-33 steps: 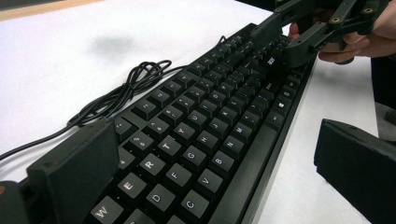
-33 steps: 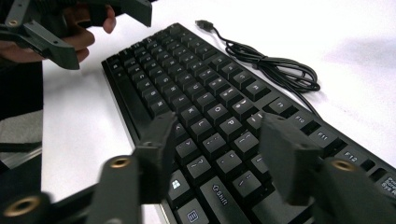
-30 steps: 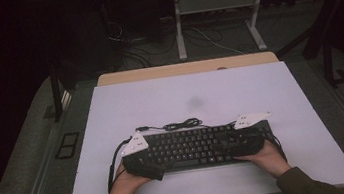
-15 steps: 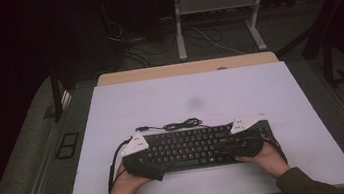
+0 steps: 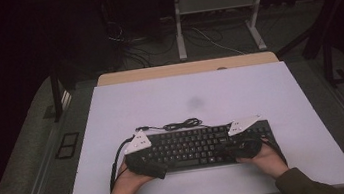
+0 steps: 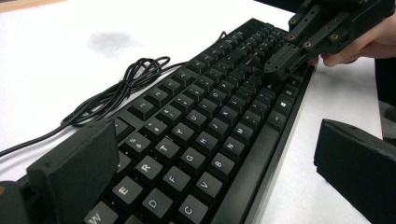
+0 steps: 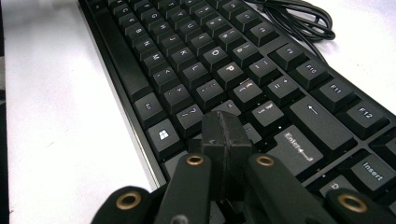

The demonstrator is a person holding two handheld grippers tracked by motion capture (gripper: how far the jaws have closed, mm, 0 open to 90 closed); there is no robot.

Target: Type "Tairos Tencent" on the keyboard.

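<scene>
A black keyboard (image 5: 201,146) lies flat on the white table (image 5: 185,95), its cable (image 5: 181,124) coiled behind it. At the keyboard's left end my left gripper (image 5: 160,160) stands open. In the left gripper view its jaws spread wide across the keyboard (image 6: 205,135), one over the back rows and one off the front edge. My right gripper (image 5: 224,145) is shut with nothing held. In the right gripper view its tip (image 7: 224,135) rests on or just above the keys (image 7: 210,79) near the Windows key. The left gripper view also shows the right gripper (image 6: 285,58) farther off.
The cable (image 6: 116,93) loops on the table behind the top row. A faint grey smudge (image 5: 195,103) marks the table's middle. A wooden strip (image 5: 186,68) runs along the far edge. A desk frame (image 5: 219,15) and floor cables lie beyond.
My right gripper has slid a little leftward and nearer along the keyboard's right part. The left gripper and the keyboard have stayed put.
</scene>
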